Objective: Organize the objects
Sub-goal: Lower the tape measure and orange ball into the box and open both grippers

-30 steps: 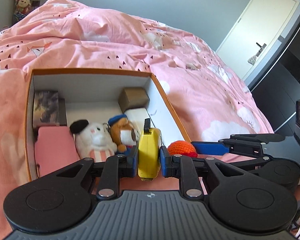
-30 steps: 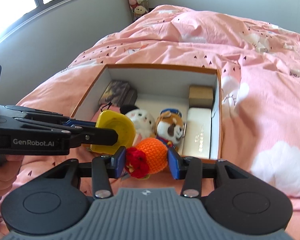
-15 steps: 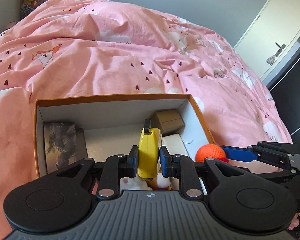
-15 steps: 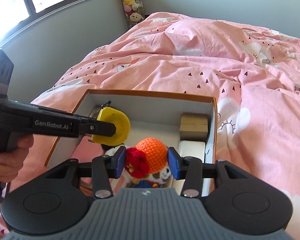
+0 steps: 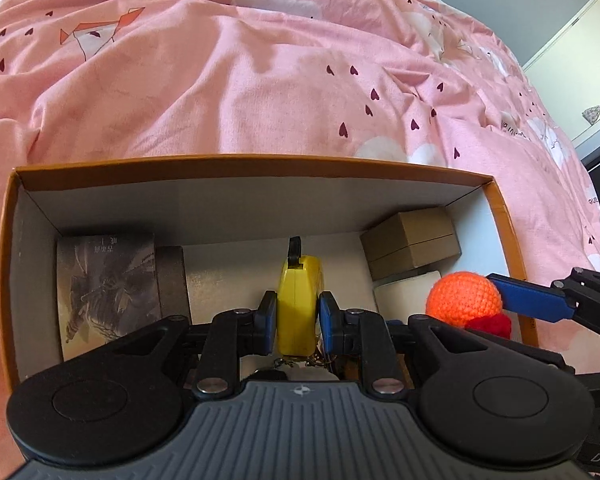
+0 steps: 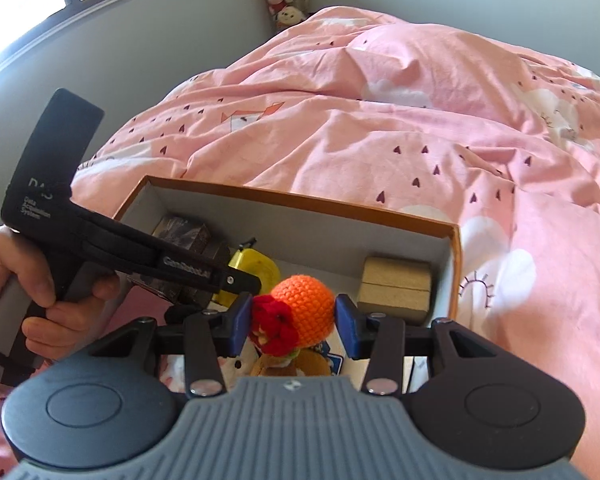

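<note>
An orange-rimmed cardboard box (image 5: 256, 168) with white inner walls lies on the pink bed; it also shows in the right wrist view (image 6: 300, 204). My left gripper (image 5: 298, 320) is shut on a yellow tape measure (image 5: 298, 304) and holds it over the box's middle. My right gripper (image 6: 294, 320) is shut on an orange crochet ball with a red flower (image 6: 304, 308), held over the box's right part; the ball also shows in the left wrist view (image 5: 462, 300). The tape measure also shows in the right wrist view (image 6: 256, 268).
Inside the box are a dark printed book (image 5: 108, 288), a brown cardboard cube (image 5: 412, 240), a white flat case (image 5: 404, 292) and plush toys (image 6: 292, 364) under the grippers. Pink bedding (image 5: 260, 80) surrounds the box. A grey wall and window (image 6: 100, 40) lie to the left.
Both grippers have moved forward and down over the box, carrying the tape measure and the crochet ball. The plush toys have passed under the grippers and the box fills more of both views.
</note>
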Tool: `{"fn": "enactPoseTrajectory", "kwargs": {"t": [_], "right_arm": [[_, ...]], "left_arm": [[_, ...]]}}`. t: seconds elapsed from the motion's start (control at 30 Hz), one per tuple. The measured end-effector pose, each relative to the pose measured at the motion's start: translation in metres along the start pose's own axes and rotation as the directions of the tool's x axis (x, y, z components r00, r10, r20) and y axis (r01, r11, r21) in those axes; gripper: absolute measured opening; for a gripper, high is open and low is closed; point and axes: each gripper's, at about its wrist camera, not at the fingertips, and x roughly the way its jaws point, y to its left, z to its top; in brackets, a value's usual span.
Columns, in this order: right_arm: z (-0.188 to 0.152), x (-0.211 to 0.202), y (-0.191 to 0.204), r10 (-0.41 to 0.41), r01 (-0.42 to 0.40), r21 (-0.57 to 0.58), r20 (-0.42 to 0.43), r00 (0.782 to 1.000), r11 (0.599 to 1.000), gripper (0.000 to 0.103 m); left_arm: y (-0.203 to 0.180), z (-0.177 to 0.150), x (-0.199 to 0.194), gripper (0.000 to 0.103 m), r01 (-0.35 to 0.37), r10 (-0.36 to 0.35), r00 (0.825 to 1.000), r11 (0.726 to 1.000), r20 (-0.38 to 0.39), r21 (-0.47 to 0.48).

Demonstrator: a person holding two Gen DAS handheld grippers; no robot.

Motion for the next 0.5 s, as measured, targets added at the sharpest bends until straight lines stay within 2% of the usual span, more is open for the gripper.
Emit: {"fn": "enactPoseTrajectory", "kwargs": {"t": [0.13, 0.33, 0.5], "right_arm": [[0.007, 0.025, -0.001, 0.008, -0.011, -0.064, -0.034, 0.999, 0.998, 0.047], [0.01, 0.051, 0.003, -0.022, 0.007, -0.189, -0.078, 0.997, 0.982, 0.047], [0.012, 0.063, 0.005, -0.042, 0.019, -0.221, -0.101, 0.994, 0.975, 0.047]], "left_arm": [[0.003, 0.004, 0.013, 0.024, -0.013, 0.013, 0.999, 1.0, -0.031, -0.002], [0.005, 0.007, 0.021, 0.025, -0.023, 0.023, 0.998, 1.0, -0.058, -0.004], [0.002, 0.007, 0.016, 0.029, -0.098, 0.1, 0.994, 0.994, -0.038, 0.041]]}}
